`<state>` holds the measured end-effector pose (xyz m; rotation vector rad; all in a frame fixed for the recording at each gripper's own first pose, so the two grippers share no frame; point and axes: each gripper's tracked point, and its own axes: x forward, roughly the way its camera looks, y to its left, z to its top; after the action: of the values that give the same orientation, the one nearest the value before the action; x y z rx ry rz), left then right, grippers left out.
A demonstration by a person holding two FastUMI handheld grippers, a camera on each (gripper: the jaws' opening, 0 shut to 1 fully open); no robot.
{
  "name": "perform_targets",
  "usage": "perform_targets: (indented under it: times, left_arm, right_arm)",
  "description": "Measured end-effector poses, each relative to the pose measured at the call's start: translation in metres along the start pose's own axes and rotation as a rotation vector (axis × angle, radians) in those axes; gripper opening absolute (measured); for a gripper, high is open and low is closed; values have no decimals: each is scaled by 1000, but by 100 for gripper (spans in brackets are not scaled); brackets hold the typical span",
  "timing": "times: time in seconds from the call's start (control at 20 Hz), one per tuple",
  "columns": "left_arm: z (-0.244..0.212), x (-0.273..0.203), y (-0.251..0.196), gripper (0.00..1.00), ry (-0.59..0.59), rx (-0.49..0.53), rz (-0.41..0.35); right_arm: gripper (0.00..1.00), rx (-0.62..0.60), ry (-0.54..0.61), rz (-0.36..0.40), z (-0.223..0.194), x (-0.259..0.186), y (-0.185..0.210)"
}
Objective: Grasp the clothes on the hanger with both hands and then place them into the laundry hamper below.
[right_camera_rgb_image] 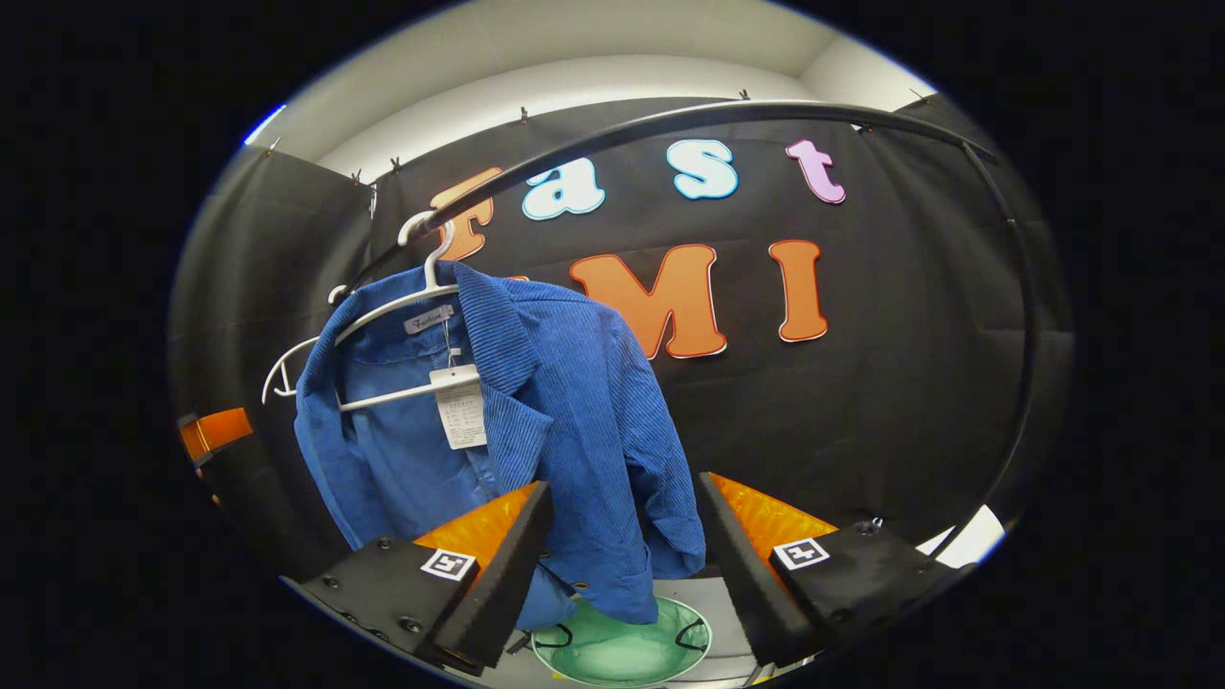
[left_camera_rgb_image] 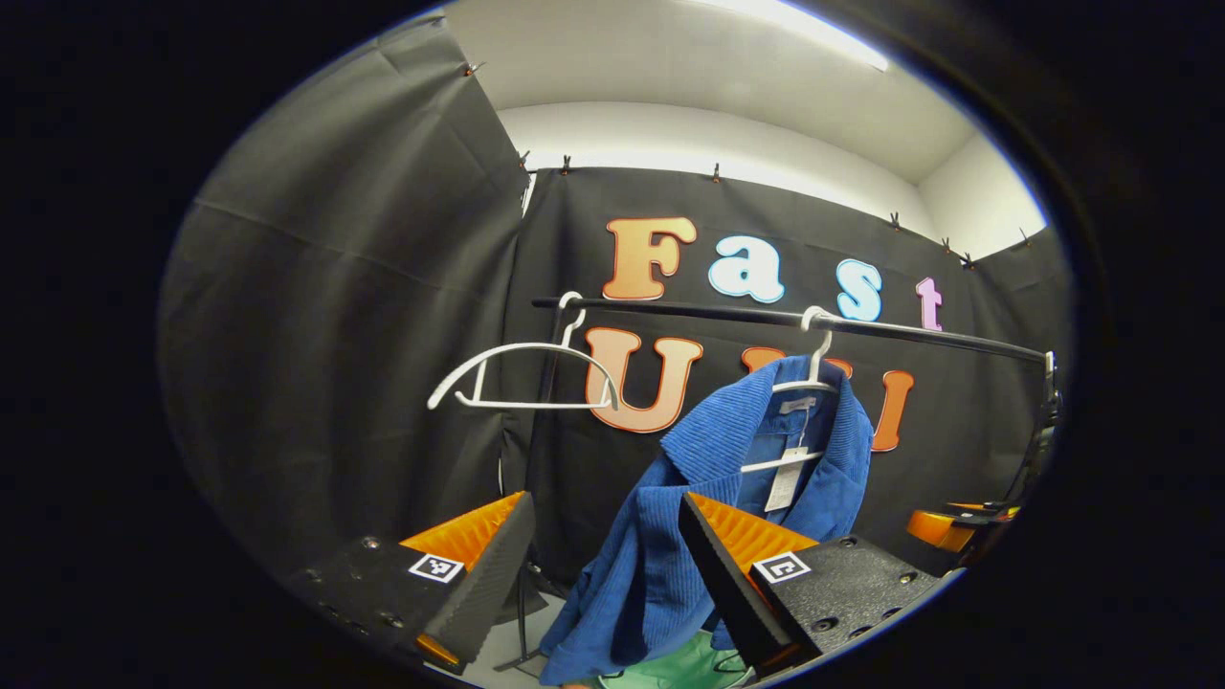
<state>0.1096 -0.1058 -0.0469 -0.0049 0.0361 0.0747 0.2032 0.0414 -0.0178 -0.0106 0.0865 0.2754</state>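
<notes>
A blue corduroy jacket point(left_camera_rgb_image: 660, 545) point(right_camera_rgb_image: 565, 411) with a paper tag hangs on a white hanger point(left_camera_rgb_image: 813, 368) point(right_camera_rgb_image: 421, 287) from the black rail point(left_camera_rgb_image: 766, 316) point(right_camera_rgb_image: 670, 120). Below it lies the pale green laundry hamper point(left_camera_rgb_image: 670, 670) point(right_camera_rgb_image: 622, 651). My left gripper point(left_camera_rgb_image: 603, 565) is open, with the jacket's left side hanging between its fingers but untouched as far as I can tell. My right gripper point(right_camera_rgb_image: 622, 560) is open too, its fingers standing either side of the jacket's lower right hem. The right gripper point(left_camera_rgb_image: 957, 524) also appears at the far right in the left gripper view.
An empty white hanger point(left_camera_rgb_image: 522, 378) point(right_camera_rgb_image: 287, 368) hangs on the rail left of the jacket. The rack's black upright point(left_camera_rgb_image: 536, 459) and its foot stand behind it. Black cloth walls close the booth on all sides.
</notes>
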Motion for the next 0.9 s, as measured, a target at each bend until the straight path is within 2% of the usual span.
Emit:
perform_targets:
  times: [0.25, 0.3, 0.35, 0.4, 0.5, 0.55, 0.6, 0.65, 0.8, 0.85, 0.9]
  left_arm:
    - [-16, 9, -21, 95, 35, -9, 7]
    - [-17, 9, -26, 95, 35, -7, 2]
    - [-17, 10, -29, 95, 34, -2, -1]
    - [-16, 10, -33, 92, 30, 3, -4]
    - [-15, 10, -42, 95, 15, 6, -9]
    - [-15, 11, -46, 95, 6, 4, -8]
    - [-16, 12, -48, 95, 1, 2, -3]
    - [-19, 14, -51, 92, 5, 2, 0]
    - [-27, 17, -52, 92, 13, -5, 12]
    - [-30, 19, -51, 95, 17, -12, 17]
    - [-33, 21, -49, 92, 28, -18, 22]
  right_arm:
    - [98, -3, -16, 101, 3, 31, 20]
    - [89, -6, -20, 117, 5, 35, 23]
    - [97, -8, -22, 131, 7, 39, 25]
    - [97, -8, -26, 148, 8, 42, 28]
    - [97, -18, -34, 182, 11, 50, 31]
    - [89, -27, -33, 200, 12, 54, 33]
    - [97, -35, -33, 214, 12, 58, 35]
    - [97, -41, -33, 226, 13, 63, 36]
    - [98, -41, -22, 272, 12, 78, 50]
    - [98, -48, -21, 280, 10, 83, 54]
    - [98, -53, -28, 288, 11, 87, 59]
